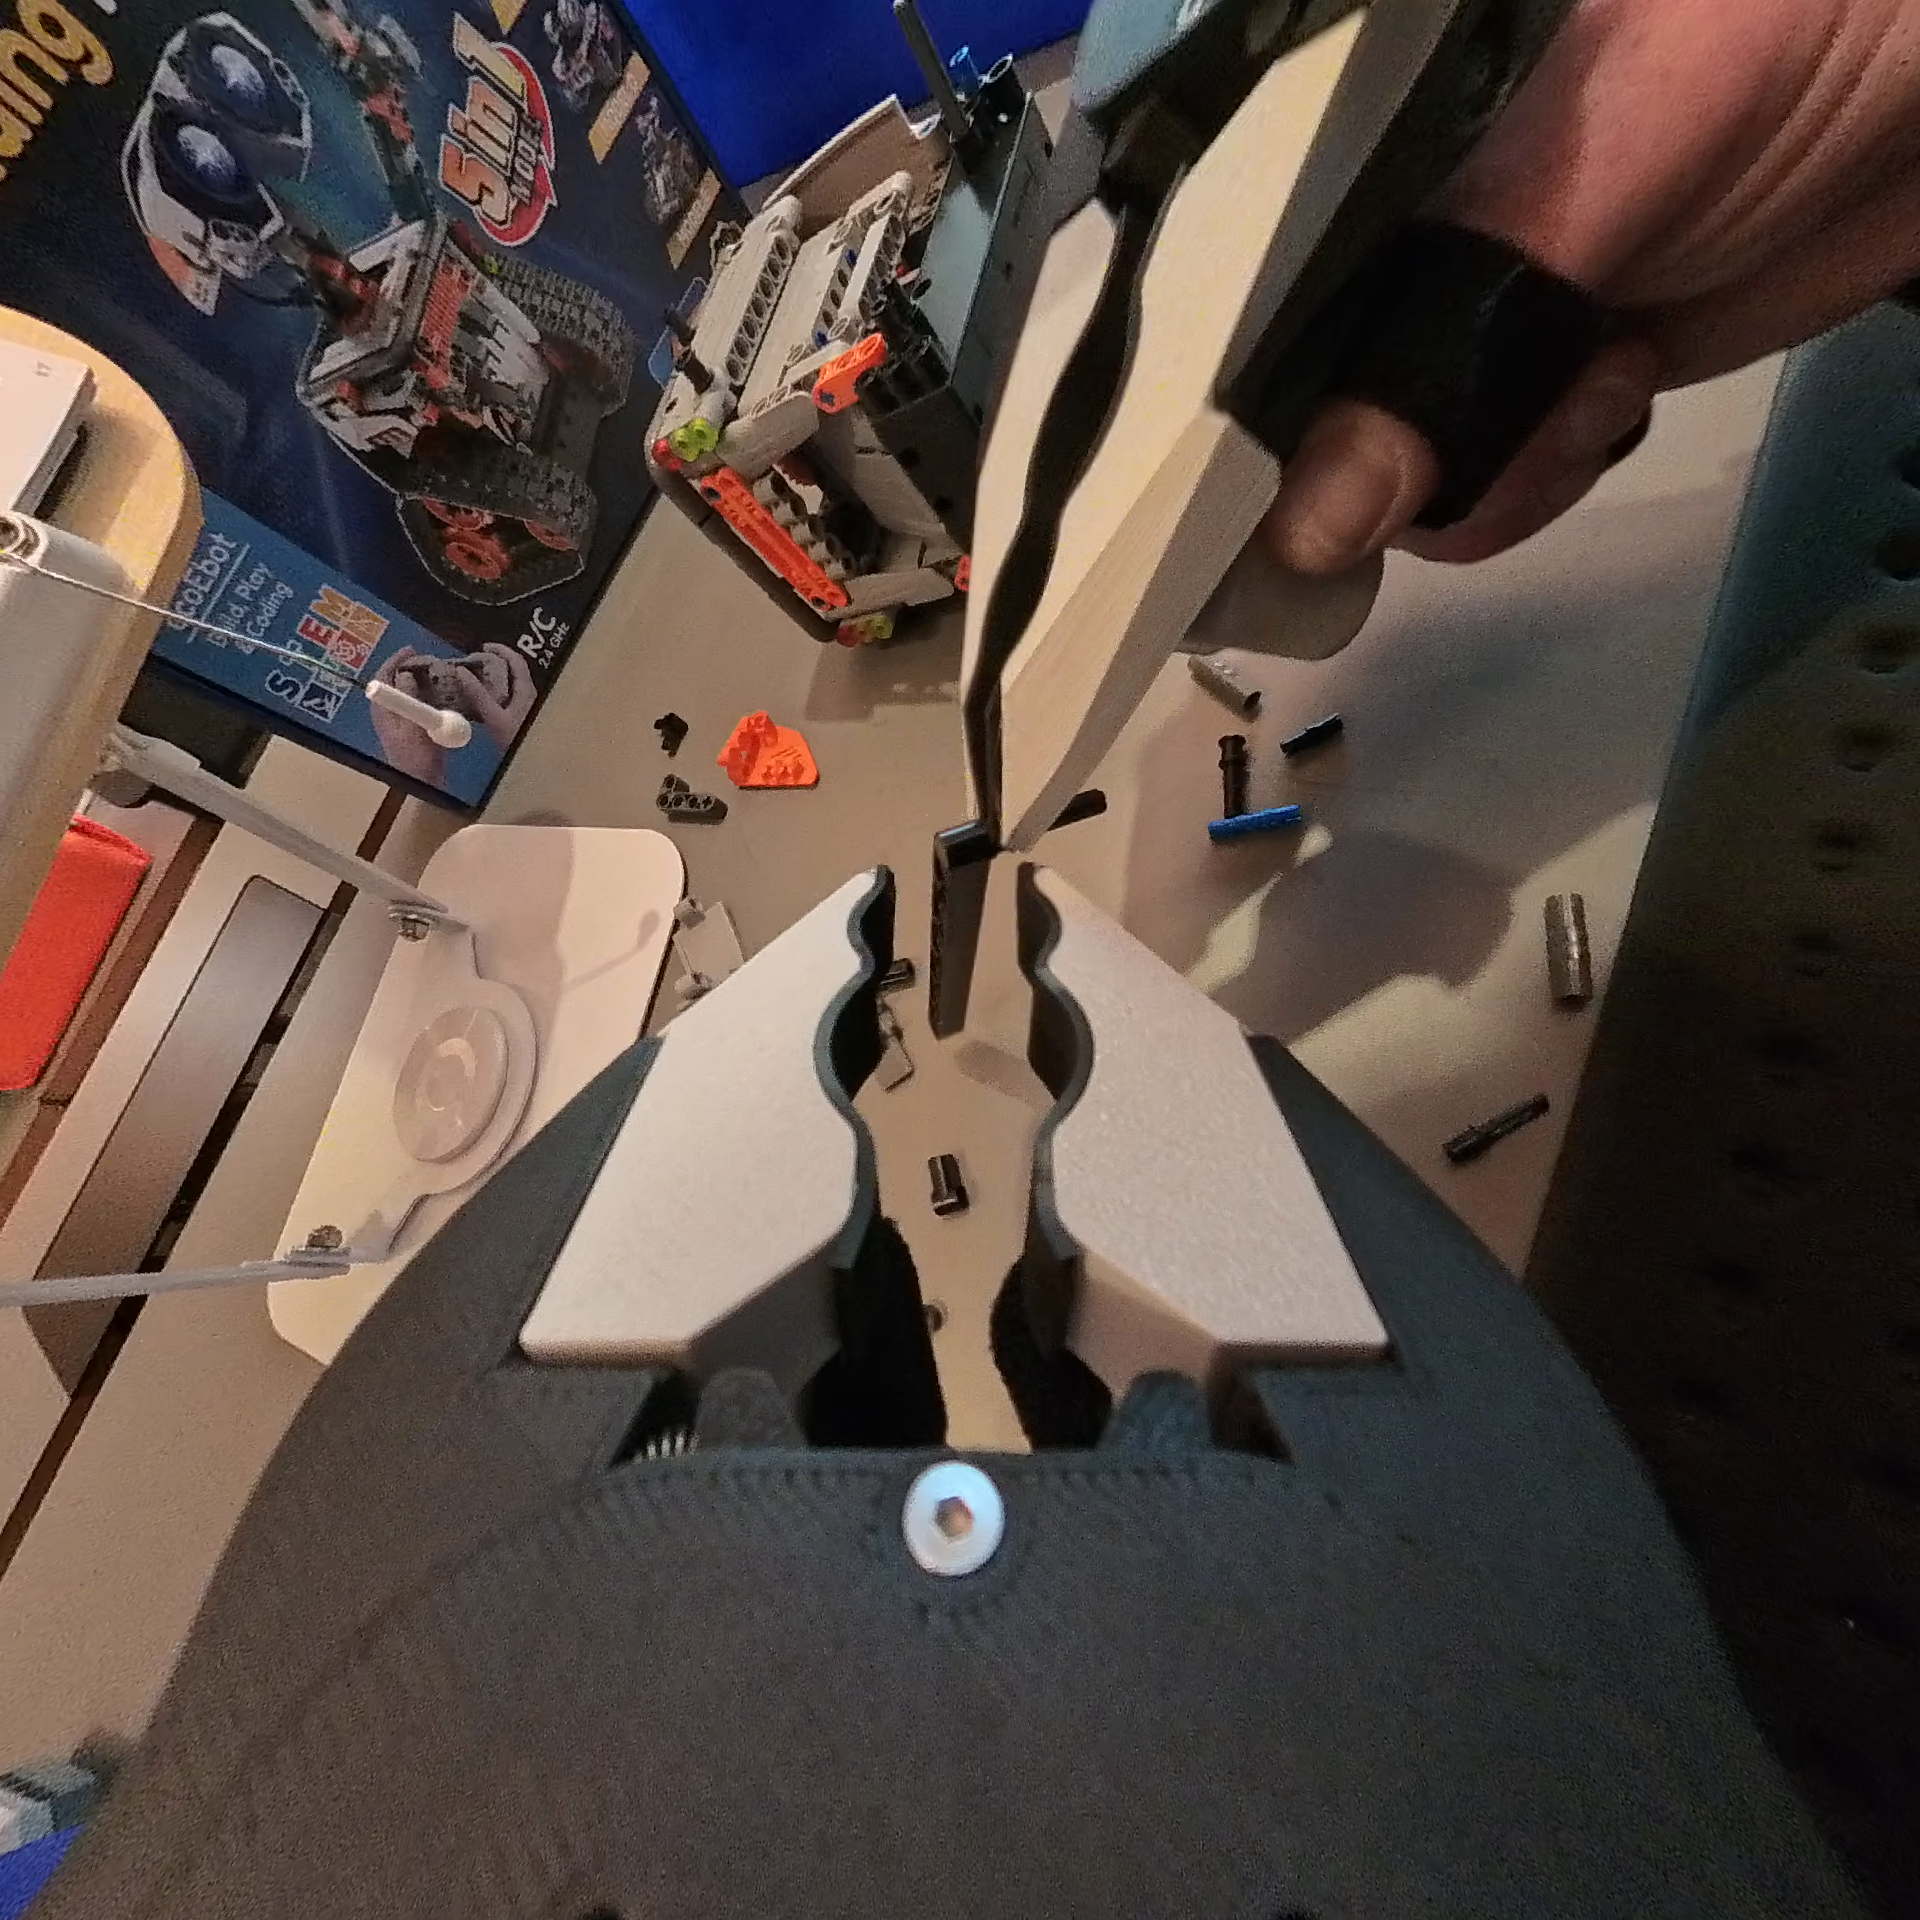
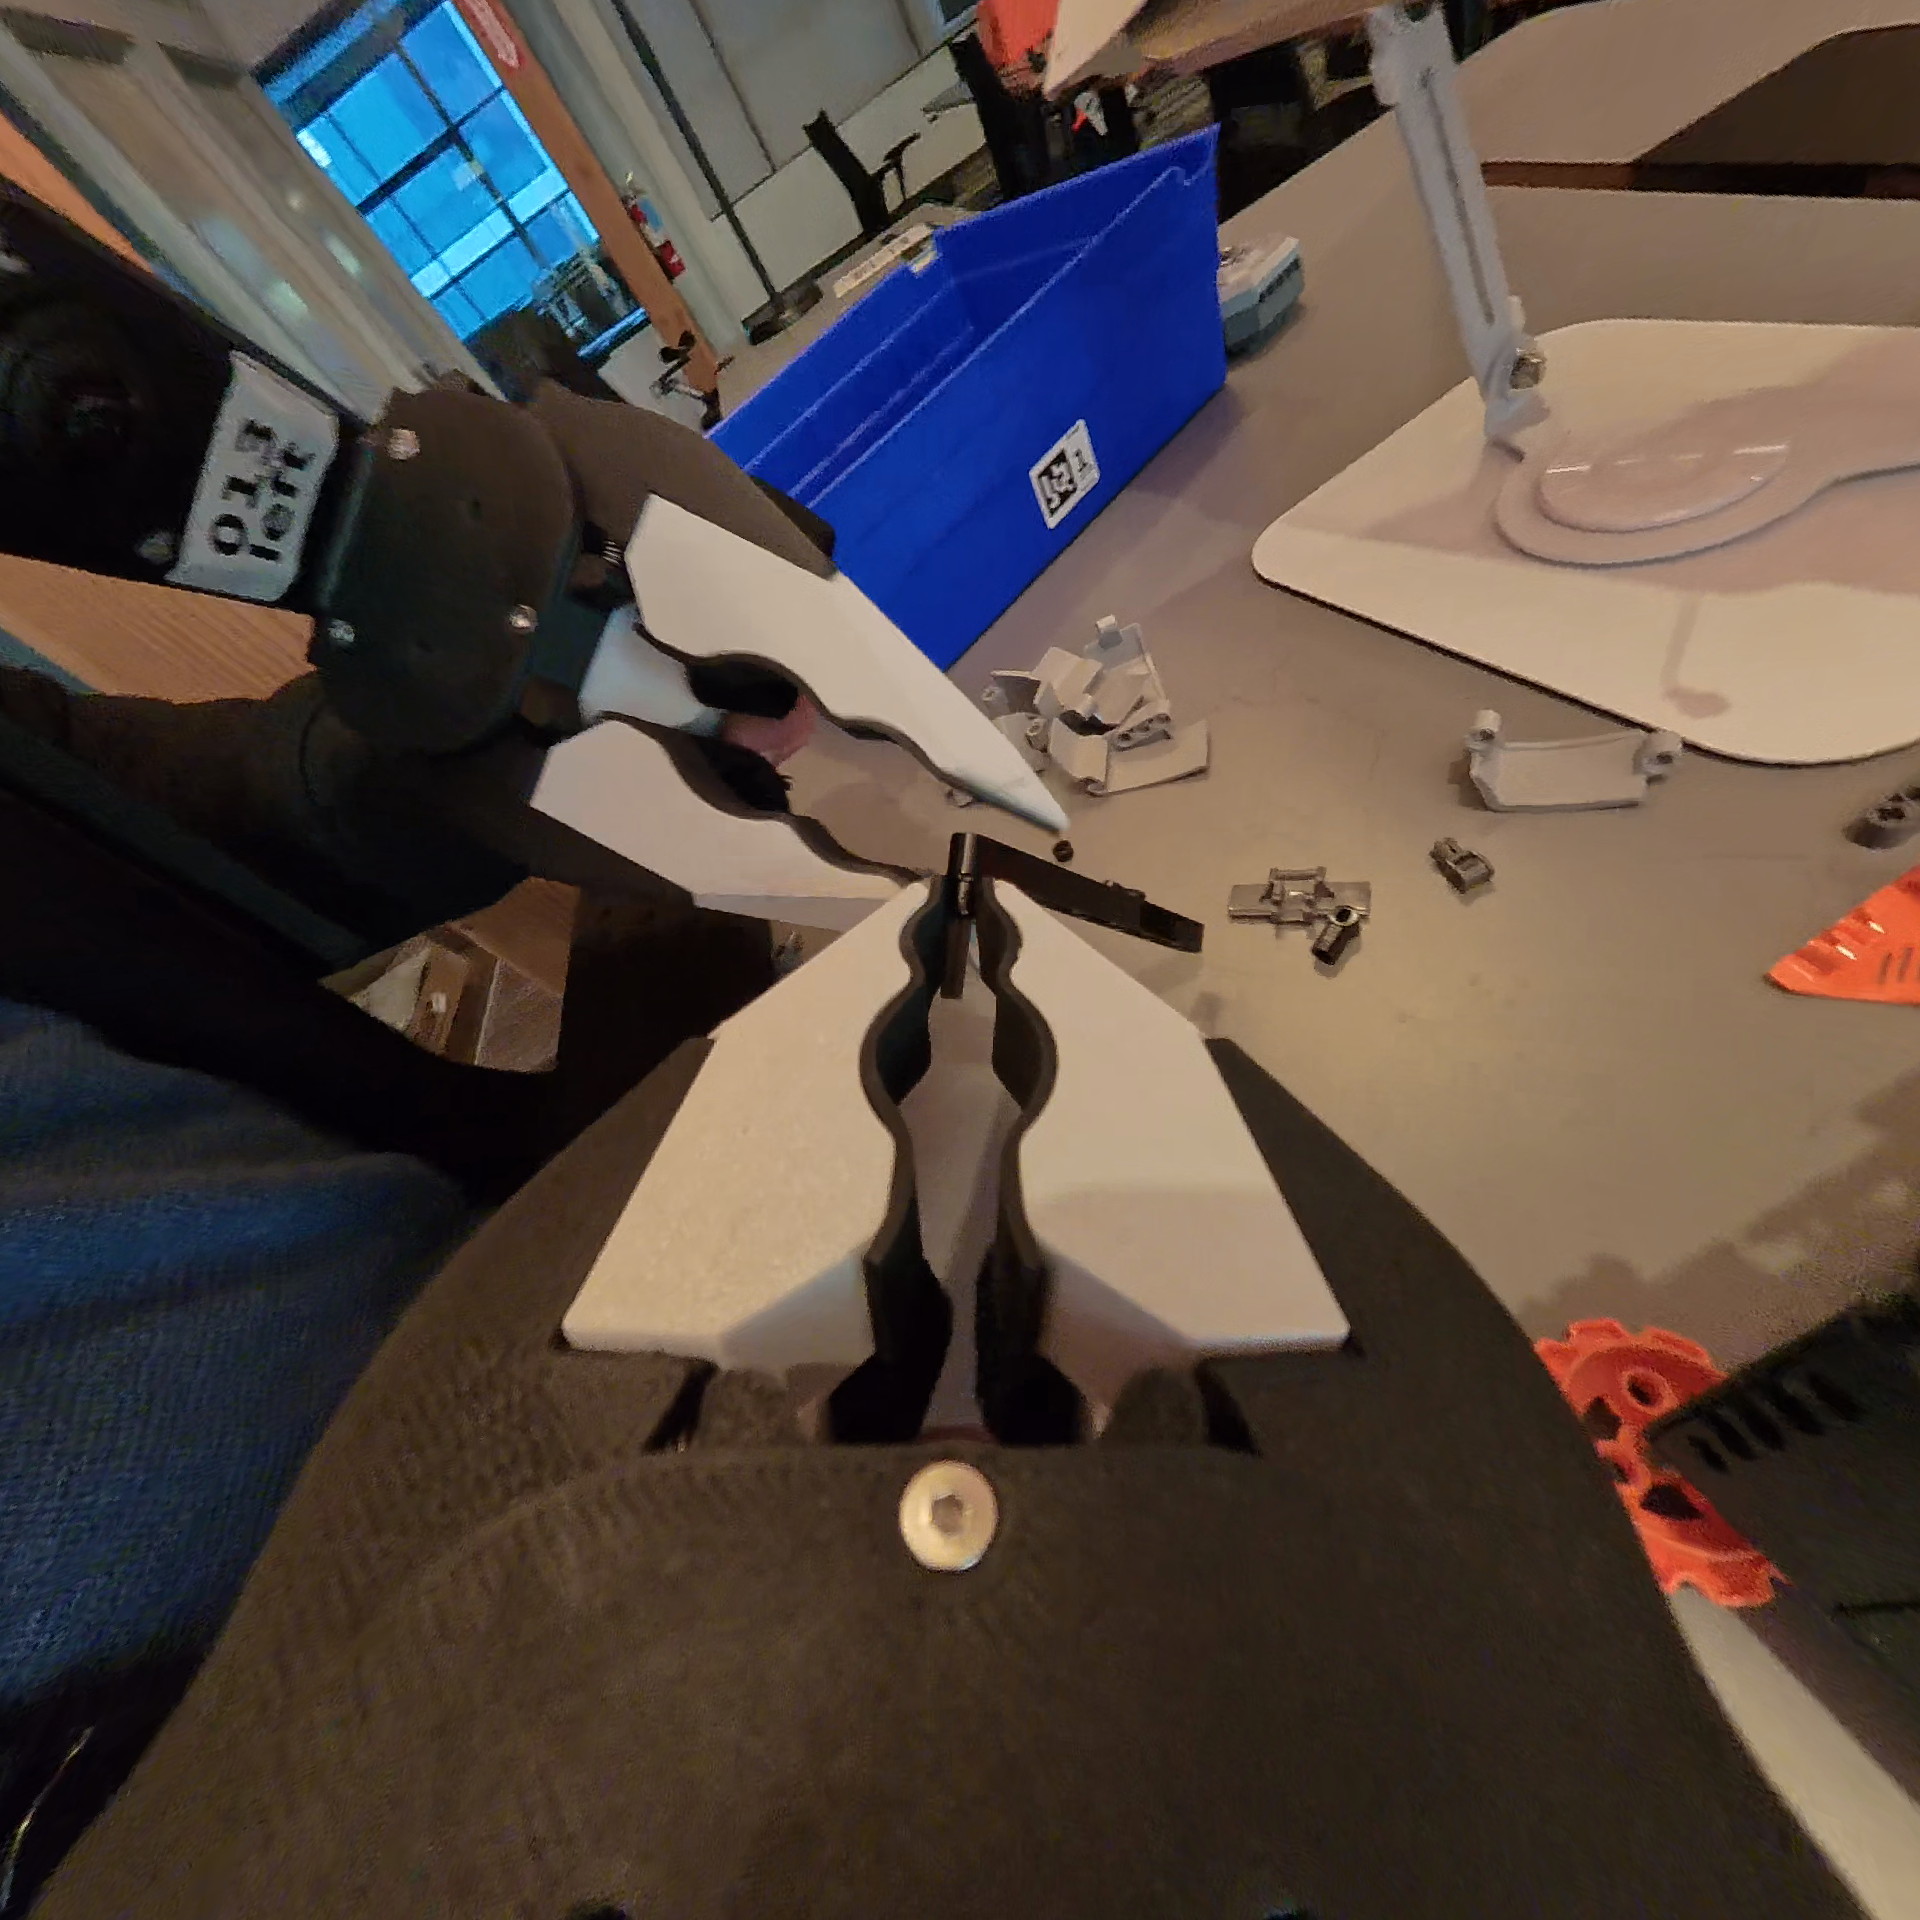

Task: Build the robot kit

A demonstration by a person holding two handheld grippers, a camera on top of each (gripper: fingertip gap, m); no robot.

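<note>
Left gripper [image 1: 954,883] parted, straddling but not gripping a black beam [image 1: 958,935]; right gripper [image 2: 961,899] clamped on a black pin [image 2: 958,914] seated in that beam's end, above grey table [image 1: 1403,977] strewn with loose pins.

So on the worktop [image 1: 1403,935] the half-built model [image 1: 810,416] sits at the back, with the kit box [image 1: 343,343] lying to its left. Loose pins [image 1: 1252,826] are scattered to the right, and a flat stand base [image 1: 582,935] sits front-left, below the box.
</note>
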